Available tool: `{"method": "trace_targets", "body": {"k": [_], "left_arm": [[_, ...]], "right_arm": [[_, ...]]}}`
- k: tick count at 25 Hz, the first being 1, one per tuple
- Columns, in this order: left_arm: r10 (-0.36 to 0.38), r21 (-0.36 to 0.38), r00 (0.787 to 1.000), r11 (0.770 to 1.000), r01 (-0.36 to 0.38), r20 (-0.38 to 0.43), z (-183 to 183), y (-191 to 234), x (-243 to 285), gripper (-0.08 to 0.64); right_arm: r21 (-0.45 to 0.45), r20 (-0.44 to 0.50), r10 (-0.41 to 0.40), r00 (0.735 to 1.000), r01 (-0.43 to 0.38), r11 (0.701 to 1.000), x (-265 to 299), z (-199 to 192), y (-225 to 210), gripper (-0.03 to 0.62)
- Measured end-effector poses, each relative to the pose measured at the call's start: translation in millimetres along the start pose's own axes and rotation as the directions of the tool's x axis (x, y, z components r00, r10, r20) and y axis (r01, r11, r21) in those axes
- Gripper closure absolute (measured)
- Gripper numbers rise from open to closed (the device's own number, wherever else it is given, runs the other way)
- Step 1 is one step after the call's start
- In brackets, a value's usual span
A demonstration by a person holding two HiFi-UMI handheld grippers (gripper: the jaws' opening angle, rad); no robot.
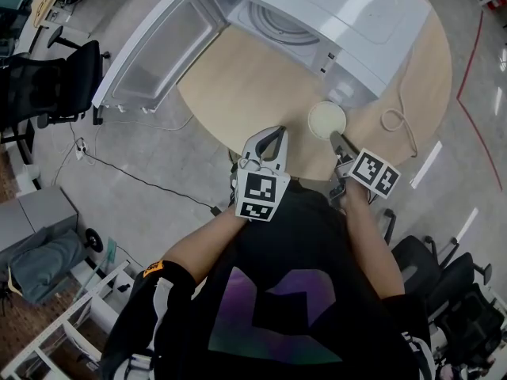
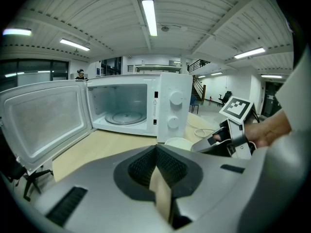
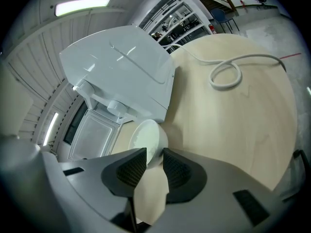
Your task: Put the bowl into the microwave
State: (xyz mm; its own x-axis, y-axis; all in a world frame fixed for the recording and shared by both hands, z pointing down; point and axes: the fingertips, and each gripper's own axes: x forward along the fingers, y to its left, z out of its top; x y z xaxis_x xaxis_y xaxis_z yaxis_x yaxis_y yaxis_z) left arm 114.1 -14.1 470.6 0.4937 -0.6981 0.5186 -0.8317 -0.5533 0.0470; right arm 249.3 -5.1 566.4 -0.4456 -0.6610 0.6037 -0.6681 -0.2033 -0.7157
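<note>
A white bowl sits on the round wooden table, just in front of the white microwave. The microwave's door hangs wide open to the left, and the glass turntable inside is bare. My right gripper is at the bowl's near edge. In the right gripper view the bowl's rim fills the narrow gap between the right gripper's pads. My left gripper hovers left of the bowl, shut on nothing, with its pads meeting in the left gripper view.
A white cable lies coiled on the table right of the bowl. A black office chair stands on the floor at the left, and more chairs at the lower right. The table's near edge runs just below the grippers.
</note>
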Motion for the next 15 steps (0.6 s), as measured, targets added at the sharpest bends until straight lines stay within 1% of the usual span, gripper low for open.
{"method": "trace_targets", "body": {"k": [7, 12, 15], "left_arm": [[0.006, -0.002, 1.0, 1.0, -0.006, 0.002, 0.3, 0.2, -1.4, 0.514], [0.007, 0.0, 1.0, 1.0, -0.007, 0.002, -0.7, 0.1, -0.9, 0.514], [0.007, 0.003, 1.0, 1.0, -0.007, 0.003, 0.4, -0.1, -1.1, 0.514]], "right_arm": [[0.051, -0.005, 0.01, 1.0, -0.01, 0.999, 3.6, -0.4, -2.6, 0.5], [0.084, -0.003, 0.031, 1.0, -0.031, 0.996, 6.6, -0.3, -2.8, 0.5], [0.121, 0.004, 0.043, 0.999, -0.044, 0.992, 6.8, 0.7, -2.9, 0.5]]}}
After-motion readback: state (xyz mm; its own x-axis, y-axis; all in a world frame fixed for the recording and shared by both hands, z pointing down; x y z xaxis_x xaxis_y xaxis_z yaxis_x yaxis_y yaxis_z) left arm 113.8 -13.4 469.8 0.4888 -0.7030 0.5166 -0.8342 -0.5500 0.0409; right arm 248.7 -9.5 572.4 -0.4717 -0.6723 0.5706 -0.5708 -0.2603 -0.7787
